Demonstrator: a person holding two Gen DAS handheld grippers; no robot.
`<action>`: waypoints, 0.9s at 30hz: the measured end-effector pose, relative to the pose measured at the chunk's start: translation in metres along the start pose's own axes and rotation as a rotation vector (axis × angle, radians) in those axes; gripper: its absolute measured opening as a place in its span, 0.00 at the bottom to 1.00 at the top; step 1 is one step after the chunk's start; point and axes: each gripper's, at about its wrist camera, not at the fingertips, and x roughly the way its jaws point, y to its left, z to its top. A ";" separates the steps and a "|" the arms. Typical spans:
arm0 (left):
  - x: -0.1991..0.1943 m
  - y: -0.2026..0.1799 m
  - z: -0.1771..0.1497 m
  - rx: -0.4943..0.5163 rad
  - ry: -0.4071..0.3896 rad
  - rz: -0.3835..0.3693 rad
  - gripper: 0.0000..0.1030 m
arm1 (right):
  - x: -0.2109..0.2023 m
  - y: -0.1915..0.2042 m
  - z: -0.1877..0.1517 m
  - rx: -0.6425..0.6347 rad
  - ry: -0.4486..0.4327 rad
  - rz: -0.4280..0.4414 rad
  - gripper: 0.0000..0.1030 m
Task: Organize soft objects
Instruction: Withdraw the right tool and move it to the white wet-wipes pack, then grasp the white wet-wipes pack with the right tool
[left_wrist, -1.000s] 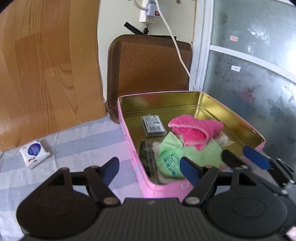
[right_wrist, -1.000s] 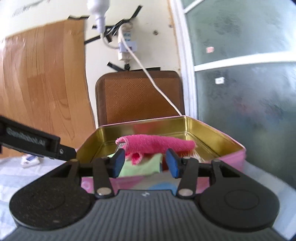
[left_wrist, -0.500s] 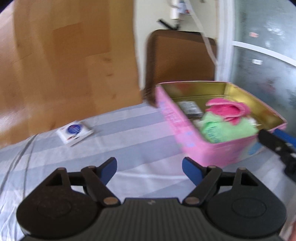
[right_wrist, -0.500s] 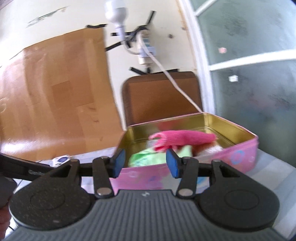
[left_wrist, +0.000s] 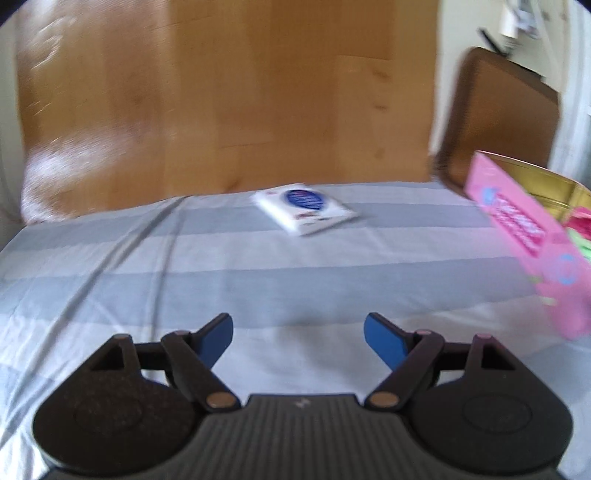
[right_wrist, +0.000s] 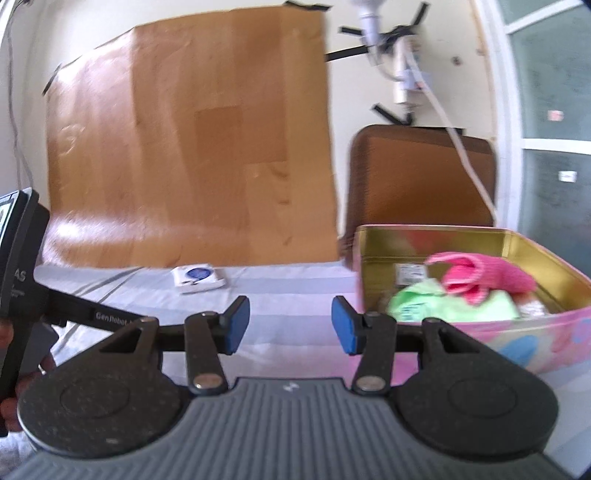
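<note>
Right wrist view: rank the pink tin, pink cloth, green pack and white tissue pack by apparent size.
1. pink tin
2. green pack and pink cloth, too alike to rank
3. white tissue pack, though it lies farther away

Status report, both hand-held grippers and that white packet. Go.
Left hand-held gripper open, empty, jaws just widened. Right hand-held gripper open, empty. White packet lies on striped cloth, outside pink tin. Path clear.
</note>
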 end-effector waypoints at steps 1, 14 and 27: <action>0.002 0.009 0.000 -0.014 0.001 0.015 0.79 | 0.004 0.005 0.000 -0.009 0.008 0.011 0.51; 0.023 0.111 -0.009 -0.111 -0.002 0.216 0.85 | 0.073 0.064 0.005 -0.107 0.107 0.149 0.51; 0.024 0.140 -0.016 -0.244 -0.042 0.143 0.88 | 0.222 0.093 0.025 -0.075 0.292 0.211 0.80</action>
